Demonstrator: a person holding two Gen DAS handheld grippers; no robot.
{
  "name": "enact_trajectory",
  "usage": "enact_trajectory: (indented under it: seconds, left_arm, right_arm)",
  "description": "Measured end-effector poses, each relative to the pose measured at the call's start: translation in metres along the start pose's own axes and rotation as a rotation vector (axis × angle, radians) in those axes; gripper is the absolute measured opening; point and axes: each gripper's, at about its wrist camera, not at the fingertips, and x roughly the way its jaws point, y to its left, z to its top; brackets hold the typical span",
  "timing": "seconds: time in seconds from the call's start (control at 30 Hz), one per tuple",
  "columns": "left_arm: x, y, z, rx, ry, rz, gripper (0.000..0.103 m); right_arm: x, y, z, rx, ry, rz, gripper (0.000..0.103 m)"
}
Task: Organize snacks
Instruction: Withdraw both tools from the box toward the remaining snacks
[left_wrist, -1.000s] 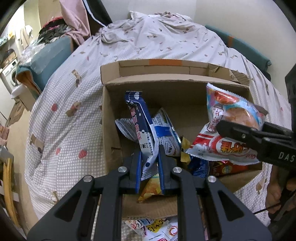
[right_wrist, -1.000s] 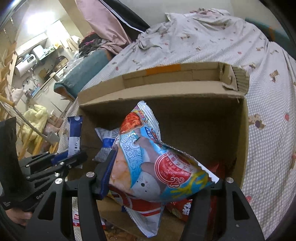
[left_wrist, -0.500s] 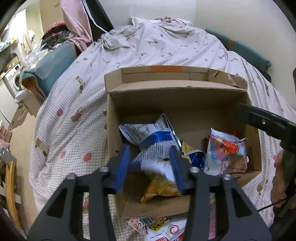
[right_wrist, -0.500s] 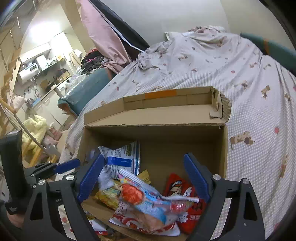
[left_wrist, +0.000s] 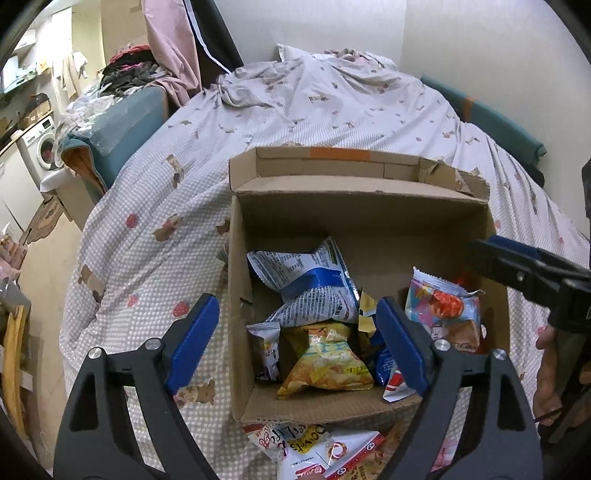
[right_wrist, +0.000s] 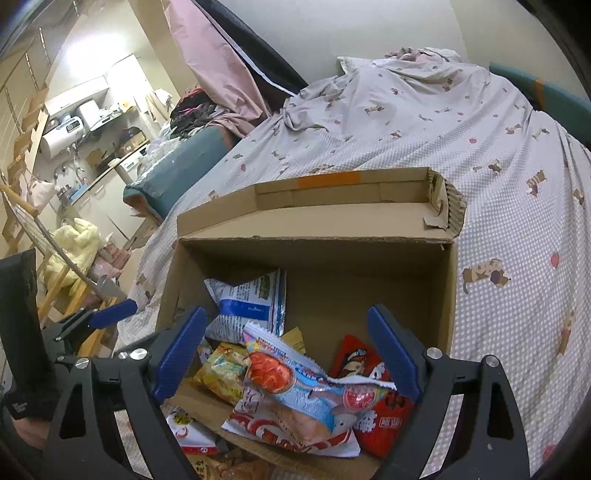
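Your left gripper (left_wrist: 297, 341) and right gripper (right_wrist: 286, 350) hover spread wide and empty above the cardboard box (left_wrist: 369, 218), snack packets (left_wrist: 325, 360) piled inside; more apparently wait outside its near wall.

A cardboard box (left_wrist: 236, 266) sits on the bed (left_wrist: 332, 103) and holds a pile of snack packets (left_wrist: 325, 354) at its near end. More packets (left_wrist: 317, 450) lie on the bedspread just before the box's near wall.
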Motion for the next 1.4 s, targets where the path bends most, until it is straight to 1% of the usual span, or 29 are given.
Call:
enact_trajectory:
  seconds: [0.03,0.1,0.17,0.27,0.4,0.47,0.5,0.57,0.63,0.73,1.03,1.27,1.4]
  left_arm:
    - [-0.003,0.000,-0.001,0.001,-0.008,0.004,0.085]
    - [-0.007,0.000,-0.002,0.001,-0.015,0.012,0.085]
    - [-0.011,0.001,-0.003,-0.010,-0.015,0.012,0.085]
    - [-0.018,0.008,-0.005,-0.057,-0.010,-0.001,0.085]
    - [-0.029,0.016,-0.005,-0.102,-0.011,-0.007,0.085]
    - [-0.034,0.017,-0.006,-0.101,-0.020,0.004,0.085]
    - [-0.037,0.017,-0.007,-0.102,-0.021,0.007,0.087]
    - [-0.038,0.021,-0.012,-0.123,0.004,-0.008,0.093]
    - [-0.036,0.023,-0.017,-0.146,0.055,-0.034,0.093]
    - [-0.037,0.025,-0.026,-0.157,0.096,-0.032,0.093]
    - [-0.059,0.030,-0.047,-0.164,0.100,-0.004,0.093]
    - [-0.080,0.034,-0.074,-0.161,0.104,0.018,0.093]
    - [-0.084,0.032,-0.090,-0.156,0.132,0.031,0.093]
  right_arm:
    - [-0.002,0.000,-0.001,0.001,0.001,0.002,0.098]
    - [-0.007,0.002,-0.003,0.001,0.000,-0.002,0.099]
    - [-0.012,0.001,-0.004,0.009,-0.003,-0.002,0.099]
    - [-0.023,0.003,-0.005,0.025,-0.015,0.000,0.099]
    - [-0.035,0.005,-0.008,0.016,-0.024,-0.015,0.099]
    - [-0.041,0.005,-0.012,0.017,-0.023,-0.020,0.099]
    - [-0.044,0.004,-0.014,0.023,-0.021,-0.024,0.099]
    - [-0.049,0.002,-0.020,0.038,-0.017,-0.029,0.099]
    - [-0.056,-0.001,-0.027,0.056,-0.006,-0.026,0.099]
    - [-0.065,0.000,-0.039,0.067,0.009,-0.032,0.099]
    - [-0.082,0.001,-0.064,0.105,0.025,-0.043,0.099]
    - [-0.087,0.003,-0.092,0.164,0.088,-0.032,0.099]
    - [-0.088,0.001,-0.105,0.186,0.132,-0.043,0.099]
